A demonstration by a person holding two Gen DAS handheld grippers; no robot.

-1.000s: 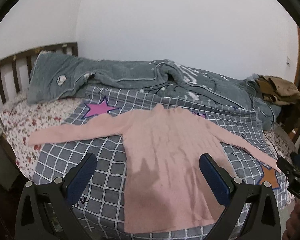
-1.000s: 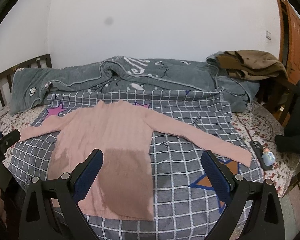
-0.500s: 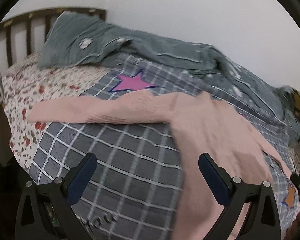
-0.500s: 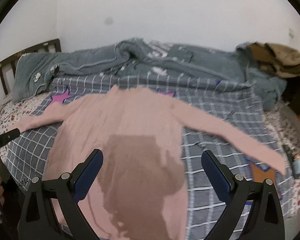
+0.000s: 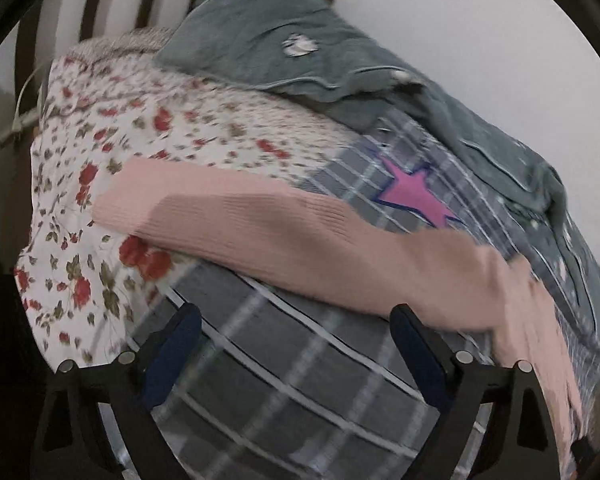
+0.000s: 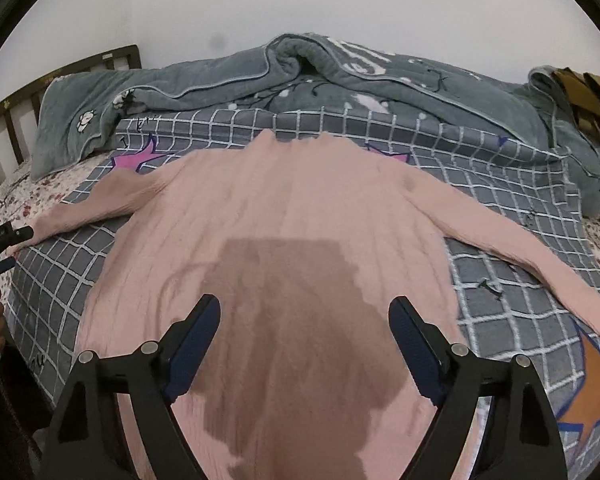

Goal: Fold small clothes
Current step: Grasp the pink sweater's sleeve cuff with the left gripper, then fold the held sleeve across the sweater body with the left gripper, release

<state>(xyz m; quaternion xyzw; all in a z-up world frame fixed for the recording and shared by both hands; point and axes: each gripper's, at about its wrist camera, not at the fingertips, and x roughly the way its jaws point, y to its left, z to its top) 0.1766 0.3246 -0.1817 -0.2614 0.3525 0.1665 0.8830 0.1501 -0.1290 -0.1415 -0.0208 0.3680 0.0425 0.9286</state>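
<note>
The sweater (image 6: 300,216) lies spread flat on the bed (image 6: 512,280); behind the sweater, a bunched blanket (image 6: 340,80).

The pink sweater (image 6: 284,216) lies flat on the checked bedspread (image 6: 500,264), with clear air above its body and both spread sleeves. A bunched grey quilt (image 6: 340,80) runs along the wall side beyond the collar. The wooden headboard (image 5: 112,4) closes the end past the left sleeve (image 5: 228,220), where flowered sheet (image 5: 100,128) lies bare. Brown clothing (image 6: 588,96) is piled past the quilt's far end
</note>
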